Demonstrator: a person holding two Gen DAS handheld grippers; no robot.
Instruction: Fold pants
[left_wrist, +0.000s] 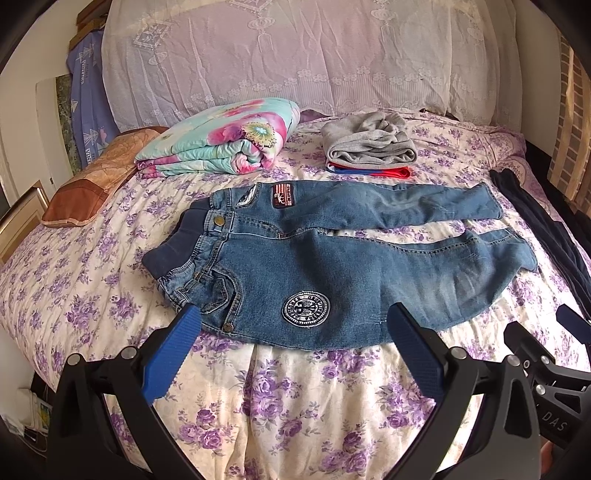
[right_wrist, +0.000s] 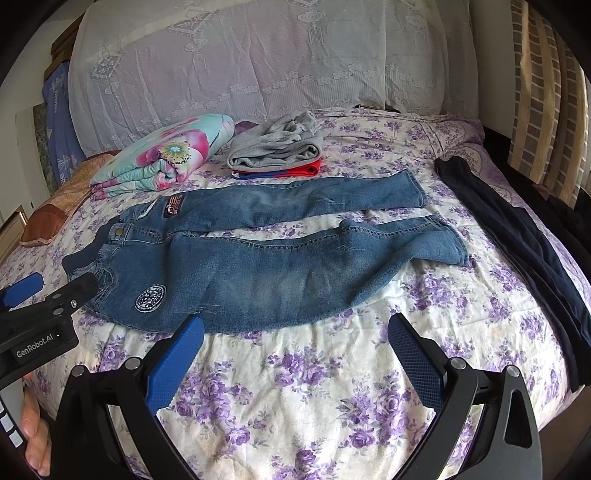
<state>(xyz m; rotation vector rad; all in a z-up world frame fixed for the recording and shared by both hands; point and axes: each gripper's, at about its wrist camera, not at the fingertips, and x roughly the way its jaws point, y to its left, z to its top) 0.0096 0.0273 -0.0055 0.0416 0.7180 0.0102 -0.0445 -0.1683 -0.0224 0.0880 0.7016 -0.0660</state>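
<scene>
Two wide-spread, empty grippers, left gripper (left_wrist: 291, 325) and right gripper (right_wrist: 295, 332), before one pair of jeans (left_wrist: 314, 254), both legs flat.

Black tongs (left_wrist: 293, 325), ribbed blue pads (right_wrist: 415, 356), silver screws, "GenRobot.AI" lettering.

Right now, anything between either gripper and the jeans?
Nothing visible. The jeans lie flat on the floral bedspread, and only bare bedspread separates their near edge from the open left gripper and open right gripper. The grey sweatshirt and dark garment lie clear of them.
</scene>
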